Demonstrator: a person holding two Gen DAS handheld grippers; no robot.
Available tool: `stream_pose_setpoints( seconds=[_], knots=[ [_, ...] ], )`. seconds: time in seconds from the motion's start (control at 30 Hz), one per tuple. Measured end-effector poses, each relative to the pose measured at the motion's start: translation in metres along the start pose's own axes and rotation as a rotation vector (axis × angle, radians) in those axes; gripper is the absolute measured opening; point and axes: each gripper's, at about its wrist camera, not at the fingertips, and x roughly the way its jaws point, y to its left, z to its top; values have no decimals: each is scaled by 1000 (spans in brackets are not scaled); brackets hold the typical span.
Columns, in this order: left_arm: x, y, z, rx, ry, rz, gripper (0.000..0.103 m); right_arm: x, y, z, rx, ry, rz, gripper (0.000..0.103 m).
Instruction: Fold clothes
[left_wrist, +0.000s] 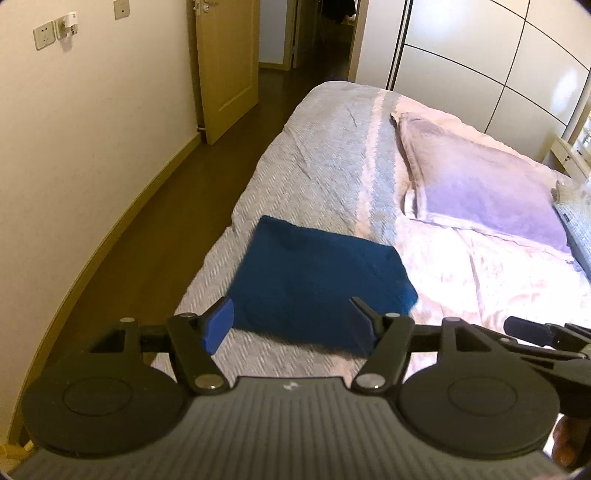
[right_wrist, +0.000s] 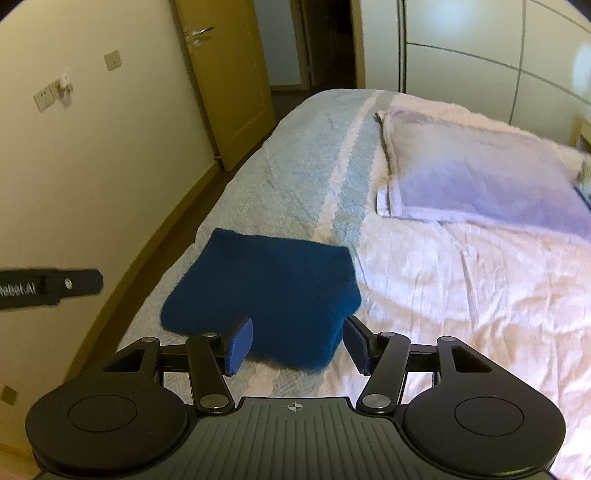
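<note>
Bedroom, bed with a grey quilt and a pink sheet; the folded blue sweater lies on the quilt near the bed's left edge, just touching the sheet. Your left claw and right claw both hang above it, spread, nothing between the pads. Judging by looks, the knit is soft, light, floppy and not slippery; pinch it at a thick folded edge or corner, both claws together. Left view shows the right claw's tip at its right edge; right view shows the left claw's arm against the wall.
</note>
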Motion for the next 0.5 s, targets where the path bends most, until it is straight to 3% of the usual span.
stream_pose_setpoints(
  seconds=[0.27, 0.5],
  knots=[
    [-22, -27, -40, 13, 31, 40, 62, -31, -17, -33, 45, 65, 9, 58],
    [-49, -49, -77, 15, 40, 60, 62, -64, -24, -66, 24, 70, 14, 58]
  ],
)
